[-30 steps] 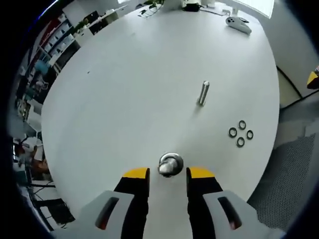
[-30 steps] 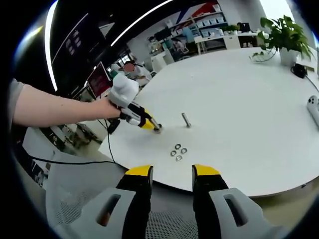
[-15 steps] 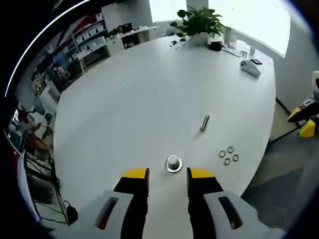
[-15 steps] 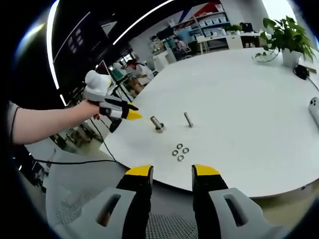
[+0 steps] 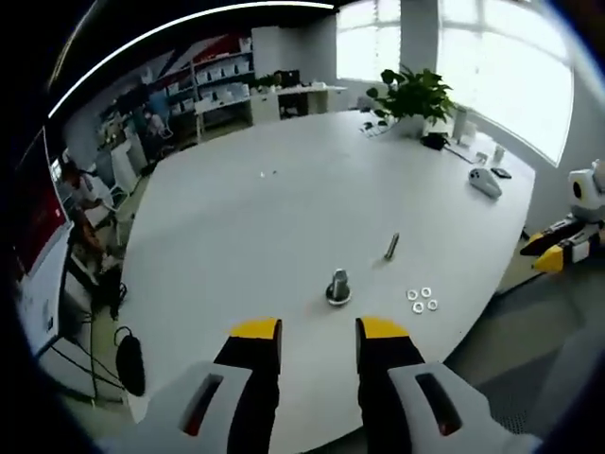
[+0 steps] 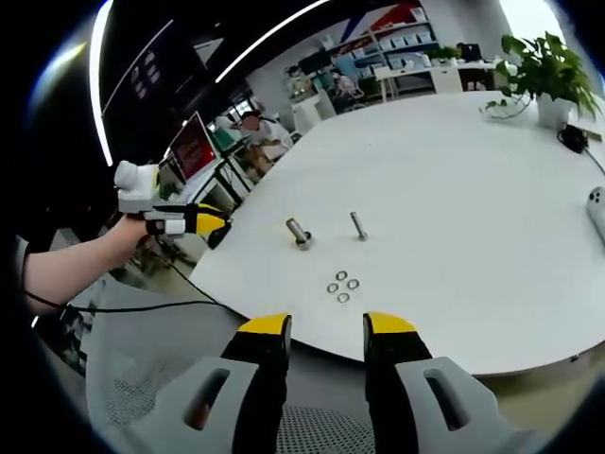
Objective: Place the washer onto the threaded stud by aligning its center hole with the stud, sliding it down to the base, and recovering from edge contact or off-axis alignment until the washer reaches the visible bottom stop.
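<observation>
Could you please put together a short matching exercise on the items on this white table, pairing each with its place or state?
Things:
1. threaded stud
2. loose bolt
3. washers
4. potted plant

Places or states:
A. at the table's far edge
B. clustered as four near the table's near edge
C. lying on its side
D. standing on its flanged base

Pairs: 1-D, 2-C, 3-B, 4-A

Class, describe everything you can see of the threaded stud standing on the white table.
The threaded stud is a short, silvery metal post standing upright on a wider round base, on the white table near its front edge. Nothing grips it. A second bolt and four washers lie apart from it. Its threads are too small to make out.
</observation>
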Action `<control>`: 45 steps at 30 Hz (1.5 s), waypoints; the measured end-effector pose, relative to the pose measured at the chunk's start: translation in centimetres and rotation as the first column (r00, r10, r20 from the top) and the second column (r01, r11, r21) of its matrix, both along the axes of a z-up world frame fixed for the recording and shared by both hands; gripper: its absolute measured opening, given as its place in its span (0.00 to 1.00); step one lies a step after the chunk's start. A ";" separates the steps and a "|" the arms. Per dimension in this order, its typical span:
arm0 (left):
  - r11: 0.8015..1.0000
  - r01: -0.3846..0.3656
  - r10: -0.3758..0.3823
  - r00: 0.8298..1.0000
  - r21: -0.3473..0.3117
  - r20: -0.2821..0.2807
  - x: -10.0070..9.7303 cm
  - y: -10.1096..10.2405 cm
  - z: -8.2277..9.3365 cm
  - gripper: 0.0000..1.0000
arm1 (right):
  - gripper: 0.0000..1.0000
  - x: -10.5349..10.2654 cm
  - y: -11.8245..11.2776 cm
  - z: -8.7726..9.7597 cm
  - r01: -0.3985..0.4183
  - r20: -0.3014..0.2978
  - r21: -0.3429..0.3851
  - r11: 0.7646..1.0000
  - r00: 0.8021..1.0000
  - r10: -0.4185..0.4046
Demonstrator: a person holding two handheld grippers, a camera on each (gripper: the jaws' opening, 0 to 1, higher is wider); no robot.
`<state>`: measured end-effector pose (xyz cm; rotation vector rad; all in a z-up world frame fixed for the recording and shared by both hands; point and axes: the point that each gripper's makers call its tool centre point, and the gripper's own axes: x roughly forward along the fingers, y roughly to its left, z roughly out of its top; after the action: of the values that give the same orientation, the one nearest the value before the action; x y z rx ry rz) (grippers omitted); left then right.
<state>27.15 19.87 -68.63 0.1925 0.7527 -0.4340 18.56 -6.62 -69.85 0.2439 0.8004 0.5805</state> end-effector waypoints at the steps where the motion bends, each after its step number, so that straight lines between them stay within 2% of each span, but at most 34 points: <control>1: 1.000 -0.010 0.010 1.000 -0.006 0.001 -0.4 0.4 -0.1 0.30 | 0.33 0.0 0.0 0.0 0.000 0.000 0.000 1.000 1.000 0.000; 3: 0.999 -0.029 0.029 1.000 -0.018 -0.008 -1.0 0.8 -0.2 0.32 | 0.33 0.0 0.1 0.0 -0.003 -0.001 -0.001 1.000 1.000 0.003; 6: 0.998 -0.054 0.054 0.998 -0.039 0.010 -2.2 1.5 0.6 0.33 | 0.33 -0.1 0.1 0.0 -0.010 0.000 -0.005 1.000 1.000 0.010; 12: 0.996 -0.065 0.066 0.998 -0.063 0.016 -4.1 2.6 1.5 0.32 | 0.32 0.0 0.0 0.0 0.003 -0.002 -0.006 1.000 1.000 -0.003; 15: 0.995 -0.058 0.060 0.998 -0.081 0.021 -4.7 2.6 1.9 0.33 | 0.32 -0.1 0.0 -0.1 0.000 -0.005 -0.011 1.000 1.000 0.000; 18: 0.998 -0.032 0.033 0.999 -0.062 0.018 -5.8 2.6 2.1 0.33 | 0.32 -0.1 0.1 0.1 -0.003 0.001 -0.004 1.000 1.000 0.003; 24: 0.995 -0.024 0.027 0.999 -0.101 0.024 -7.7 2.3 2.1 0.32 | 0.32 -0.2 0.0 -0.2 -0.004 -0.007 -0.021 1.000 1.000 0.004; 25: 0.992 -0.027 0.031 0.999 -0.126 0.027 -7.9 1.9 2.1 0.32 | 0.32 -0.2 0.0 -0.2 -0.006 -0.010 -0.023 1.000 1.000 0.005; 27: 0.986 -0.024 0.028 0.999 -0.167 0.022 -8.0 1.6 1.9 0.32 | 0.33 -0.3 -0.1 -0.4 -0.012 -0.013 -0.031 0.999 1.000 0.011; 30: 0.986 -0.011 0.017 0.999 -0.167 0.032 -8.0 1.6 1.5 0.31 | 0.33 -0.5 -0.1 -0.7 -0.022 -0.024 -0.047 0.999 0.999 0.020; 35: 0.972 -0.012 0.027 0.998 -0.234 0.061 -7.6 1.1 2.8 0.31 | 0.33 -0.5 -0.3 -1.0 -0.022 -0.033 -0.067 0.997 0.999 0.020; 40: 0.975 0.017 -0.003 0.998 -0.221 0.064 -7.9 0.7 2.2 0.25 | 0.33 -0.6 -0.4 -1.2 -0.029 -0.037 -0.081 0.996 0.999 0.026; 43: 0.962 0.022 -0.003 0.998 -0.270 0.069 -7.9 0.4 2.3 0.27 | 0.33 -0.7 -0.4 -1.3 -0.037 -0.043 -0.094 0.995 0.999 0.033; 45: 0.949 0.010 0.002 0.999 -0.315 0.037 -8.0 0.2 1.9 0.29 | 0.33 -0.6 -0.5 -1.3 -0.037 -0.040 -0.093 0.995 0.999 0.034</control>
<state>19.18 20.12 -66.69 -0.0979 0.6369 -0.5471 17.92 -7.07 -71.17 0.1553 0.8680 0.5714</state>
